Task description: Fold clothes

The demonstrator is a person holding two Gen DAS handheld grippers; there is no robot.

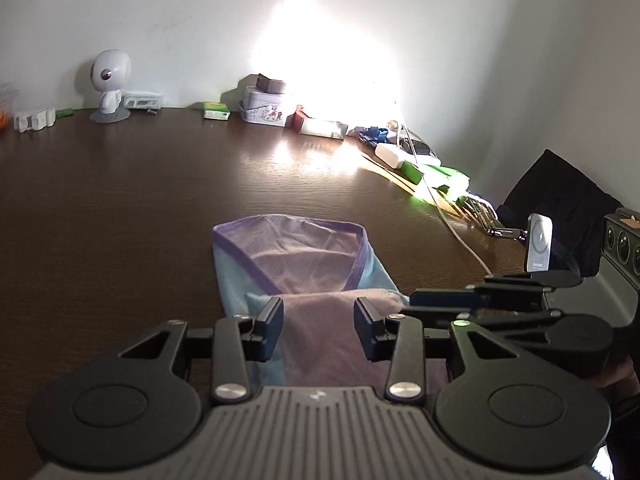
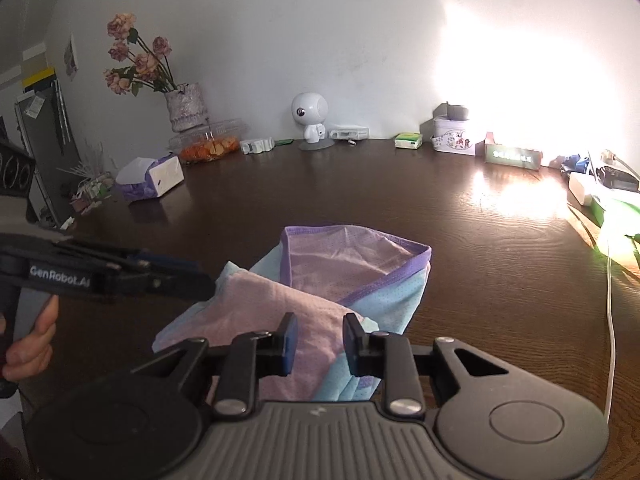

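Observation:
A small light-blue and pink garment with purple trim (image 1: 304,268) lies partly folded on the dark wooden table (image 1: 120,208). My left gripper (image 1: 319,326) is open just above its near pink part, fingers apart and empty. In the right wrist view the garment (image 2: 320,280) lies in front of my right gripper (image 2: 320,342), which is open over the pink fold and empty. The left gripper (image 2: 204,280) shows there from the side at the garment's left edge, its tips by the cloth. The right gripper (image 1: 416,300) shows at the right of the left wrist view.
A white robot figure (image 2: 310,118), tins and boxes (image 2: 454,136), a vase of dried roses (image 2: 184,108), a tissue pack (image 2: 150,180) and a snack dish (image 2: 208,146) line the wall. Green boxes and a white cable (image 1: 452,220) lie right. A phone on a stand (image 1: 540,246) stands right.

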